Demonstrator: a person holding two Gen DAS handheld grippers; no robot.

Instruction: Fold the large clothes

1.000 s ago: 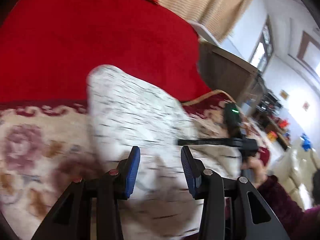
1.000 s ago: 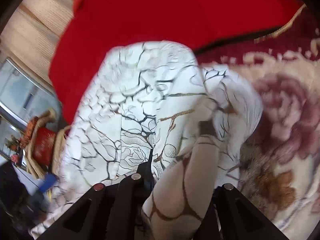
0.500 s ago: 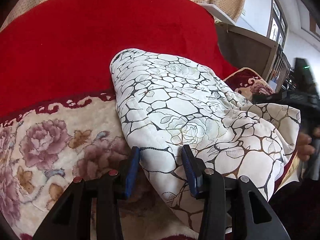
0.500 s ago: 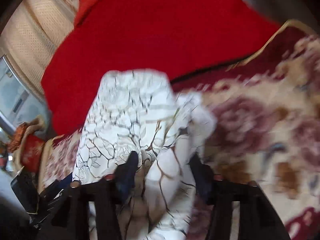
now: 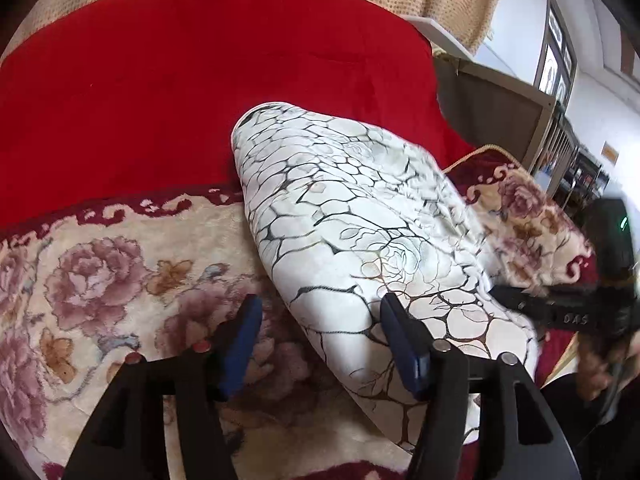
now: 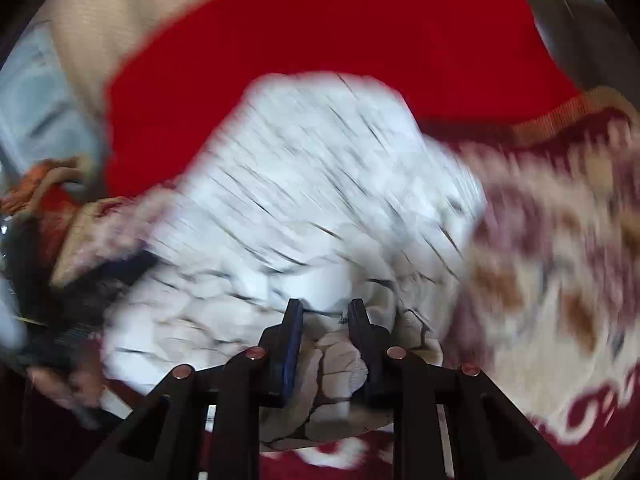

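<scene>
Left wrist view: the left gripper (image 5: 320, 334) hangs with jaws wide apart, holding nothing, low over the garment (image 5: 360, 224), which lies bundled on the blanket (image 5: 100, 272) and runs from centre toward 5 o'clock.

Right wrist view, blurred: the right gripper (image 6: 325, 314) has its jaws clamped on a garment (image 6: 312, 200) fold at 6 o'clock, probably to drag it flat.

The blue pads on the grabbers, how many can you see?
4. Two on the left gripper, spread wide by the white garment; two on the right gripper, pinching that garment.
</scene>
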